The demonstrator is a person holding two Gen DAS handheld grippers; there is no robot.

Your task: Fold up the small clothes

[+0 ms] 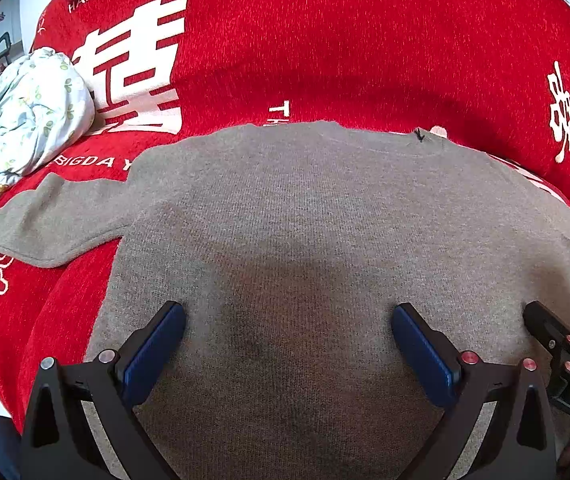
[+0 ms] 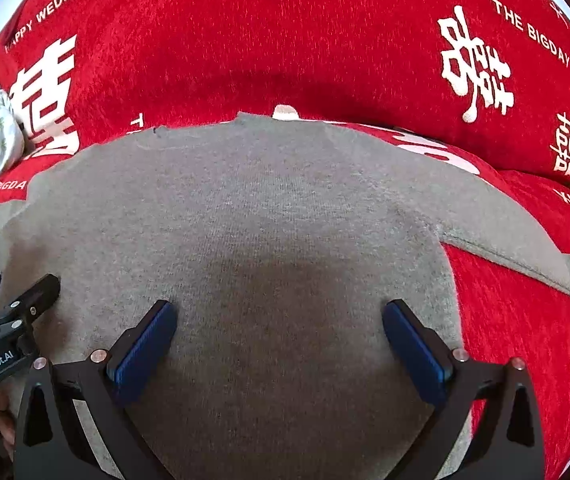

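Grey sweater (image 1: 305,208) flat on red sofa cover (image 1: 325,40) | left gripper (image 1: 289,344), right gripper (image 2: 279,340) wide, empty | poised to fold

A sweater (image 1: 305,220) lies flat on the blanket (image 1: 325,40) under both tongs, sleeves spread sideways; bundled cloth (image 1: 33,116) lies far left.

Our left gripper (image 1: 288,320), black angular frame, blue ribbed pads (image 1: 157,350), silver and red round screws, our right gripper (image 2: 279,316) alike, white "GenRobot.AI" lettering on the left's body.
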